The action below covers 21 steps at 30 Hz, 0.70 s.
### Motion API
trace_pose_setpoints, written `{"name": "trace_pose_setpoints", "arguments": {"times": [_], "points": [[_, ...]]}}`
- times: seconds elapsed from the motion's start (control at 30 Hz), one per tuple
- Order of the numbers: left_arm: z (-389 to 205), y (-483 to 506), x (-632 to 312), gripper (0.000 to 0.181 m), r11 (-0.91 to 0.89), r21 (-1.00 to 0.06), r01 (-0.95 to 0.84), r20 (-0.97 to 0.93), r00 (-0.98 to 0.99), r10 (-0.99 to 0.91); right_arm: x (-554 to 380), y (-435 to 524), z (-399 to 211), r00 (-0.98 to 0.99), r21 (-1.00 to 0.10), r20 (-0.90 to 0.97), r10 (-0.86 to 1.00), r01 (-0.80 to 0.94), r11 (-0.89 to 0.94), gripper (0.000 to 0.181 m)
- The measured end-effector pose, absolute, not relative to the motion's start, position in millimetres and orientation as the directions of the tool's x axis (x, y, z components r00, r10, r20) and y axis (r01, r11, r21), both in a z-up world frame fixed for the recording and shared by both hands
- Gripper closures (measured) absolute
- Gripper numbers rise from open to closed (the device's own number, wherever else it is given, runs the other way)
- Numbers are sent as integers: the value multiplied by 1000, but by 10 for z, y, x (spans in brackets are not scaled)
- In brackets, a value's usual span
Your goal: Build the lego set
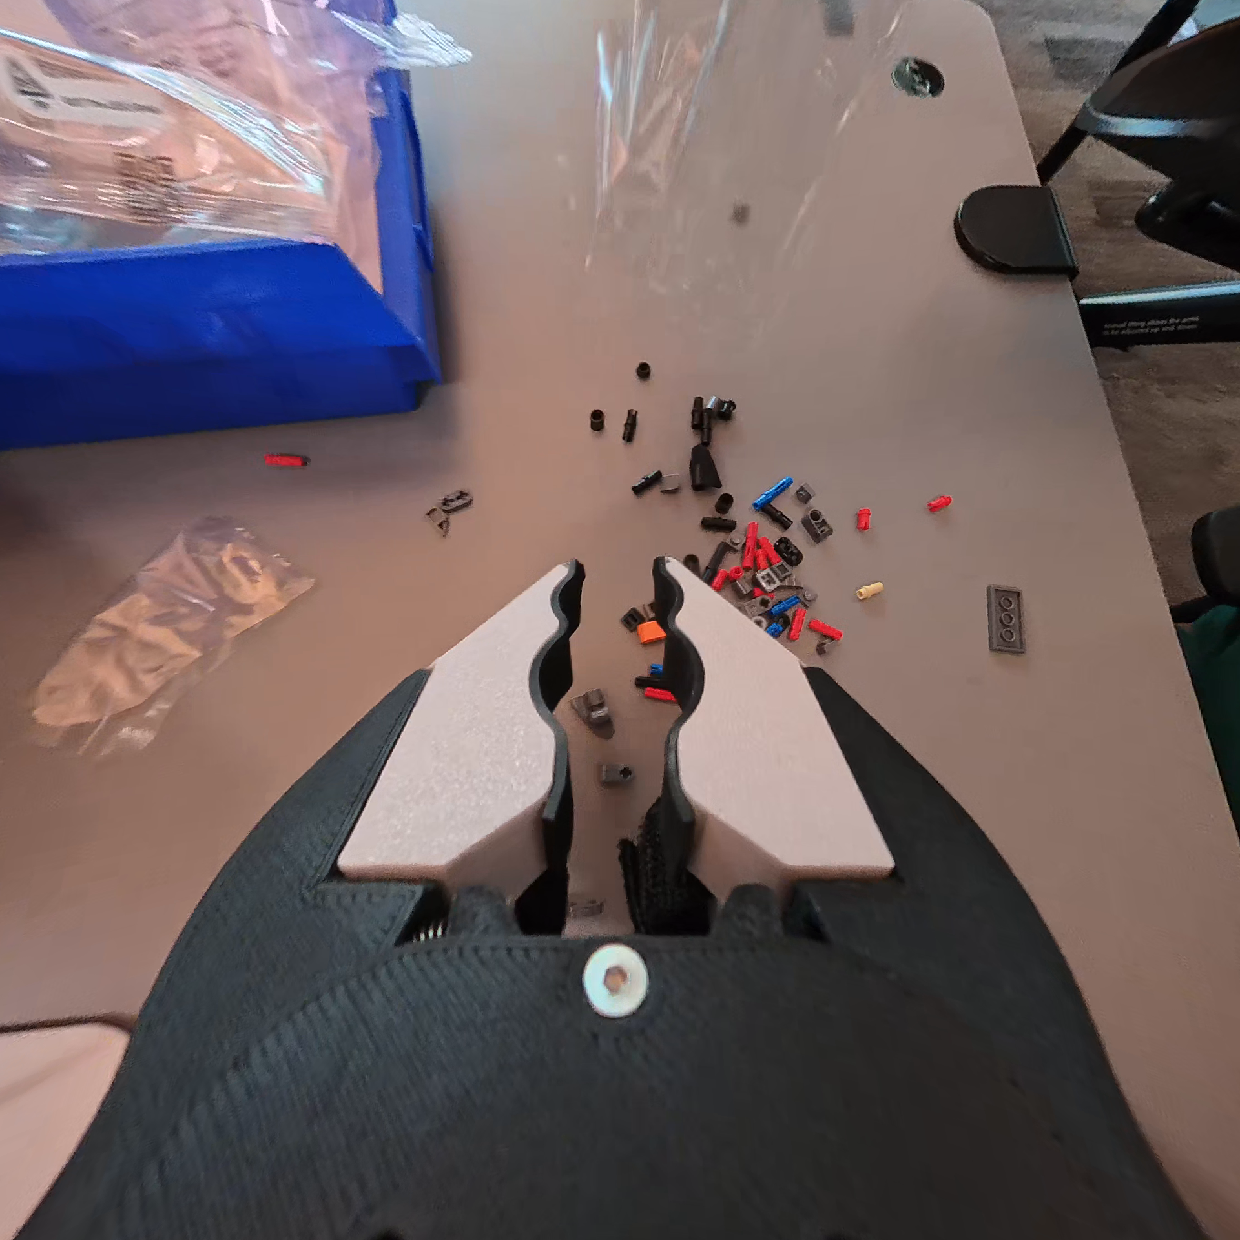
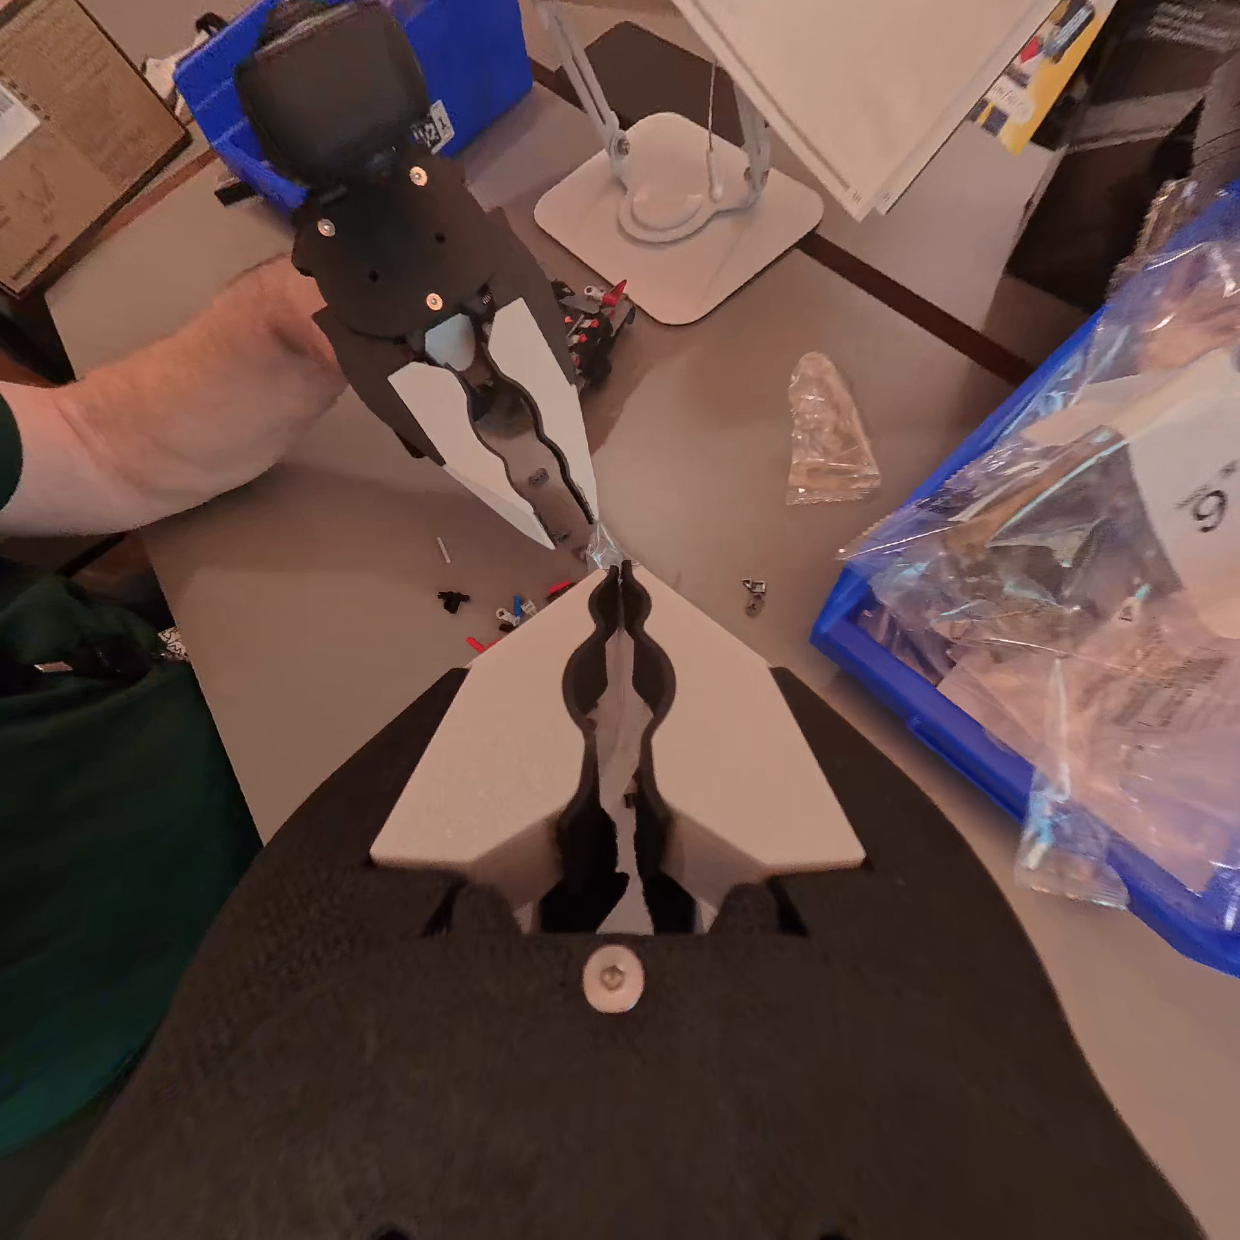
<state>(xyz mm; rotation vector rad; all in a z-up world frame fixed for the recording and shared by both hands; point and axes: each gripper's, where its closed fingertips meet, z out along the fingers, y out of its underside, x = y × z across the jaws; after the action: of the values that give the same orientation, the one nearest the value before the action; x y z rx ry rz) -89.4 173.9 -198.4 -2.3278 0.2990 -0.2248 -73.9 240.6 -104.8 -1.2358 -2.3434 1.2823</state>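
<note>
Several small red, blue, black and grey lego pieces (image 1: 758,563) lie scattered on the table, with an orange piece (image 1: 649,632) and a grey plate (image 1: 1005,617) among them. My left gripper (image 1: 621,570) is open and empty, low over these pieces. It also shows in the right wrist view (image 2: 574,531), held by a hand (image 2: 201,429). My right gripper (image 2: 621,574) is shut on a clear plastic bag (image 2: 604,542), tip to tip with the left one. The bag's film hangs faintly in the left wrist view (image 1: 671,134). A partly built model (image 2: 594,322) sits behind the left gripper.
A blue bin (image 1: 201,335) full of plastic bags stands at the left, also seen in the right wrist view (image 2: 906,691). A small empty bag (image 1: 168,624) lies on the table. A white stand (image 2: 678,221) holds a booklet (image 2: 839,80). A chair (image 1: 1174,134) stands past the table's right edge. The left gripper's tips are roughly 12 centimeters from the right gripper's. From my left tips it is roughly 20 centimeters to the partly built model (image 2: 594,322); from my right, 30 centimeters. The grey plate (image 1: 1005,617) is about 20 centimeters from my left fingertips.
</note>
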Motion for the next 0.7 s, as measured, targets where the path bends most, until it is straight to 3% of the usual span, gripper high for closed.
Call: {"name": "trace_pose_setpoints", "arguments": {"times": [0.47,0.7], "points": [[-1516,1508,-997,172,-632,-752,-186,-27,967,-253,-1492,3233,-209,-470,-868,-29,882,449,211,181],[-1373,1407,-980,181,-622,-749,-229,-79,963,-259,-2375,3680,-448,-412,-842,-41,910,504,190,181]]}}
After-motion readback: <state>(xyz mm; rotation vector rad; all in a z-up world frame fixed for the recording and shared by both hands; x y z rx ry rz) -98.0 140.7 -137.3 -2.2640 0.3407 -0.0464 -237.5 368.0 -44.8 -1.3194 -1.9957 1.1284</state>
